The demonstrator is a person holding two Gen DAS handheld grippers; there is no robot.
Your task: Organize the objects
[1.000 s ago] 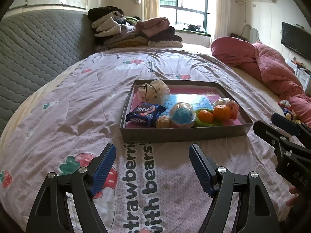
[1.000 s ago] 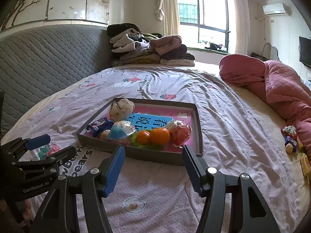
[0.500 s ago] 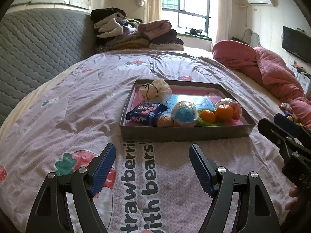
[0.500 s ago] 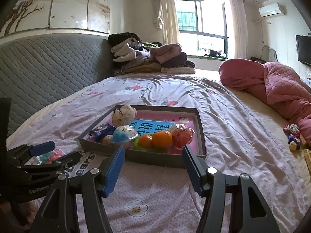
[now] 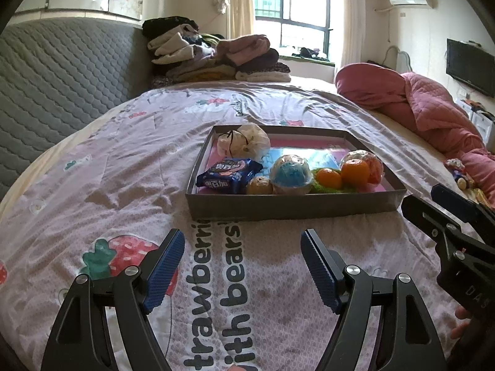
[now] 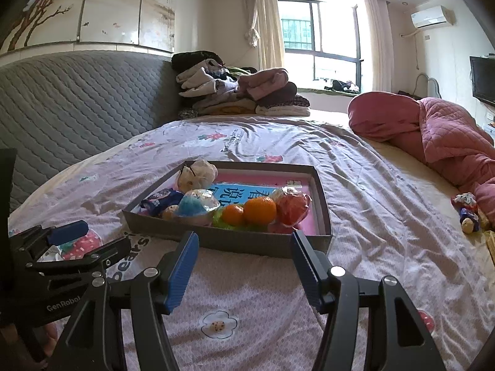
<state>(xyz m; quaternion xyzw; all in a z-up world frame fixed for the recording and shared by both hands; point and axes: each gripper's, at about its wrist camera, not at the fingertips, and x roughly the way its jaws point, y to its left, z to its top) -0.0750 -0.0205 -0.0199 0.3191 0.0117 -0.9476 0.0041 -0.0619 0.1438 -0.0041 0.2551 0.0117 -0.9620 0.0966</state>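
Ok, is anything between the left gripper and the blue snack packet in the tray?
Only the tray's near wall. The left gripper hangs open over bare bedspread, and the blue snack packet lies just behind that wall, so come in from above.

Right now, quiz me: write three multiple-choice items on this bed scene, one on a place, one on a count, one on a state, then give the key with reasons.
1. Where does the blue snack packet lie?
A. in the tray's near left corner
B. on the pink quilt
C. on the clothes pile

2. How many oranges sit in the tray?
A. none
B. two
C. five

3. How is the left tool set?
A. shut on the packet
B. open and empty
C. shut on an orange

Key: 1 A, the packet rests inside the tray by its left wall, near the front. 2 B, a smaller and a larger orange sit side by side. 3 B, its blue pads stand wide apart over the bedsheet, short of the tray.
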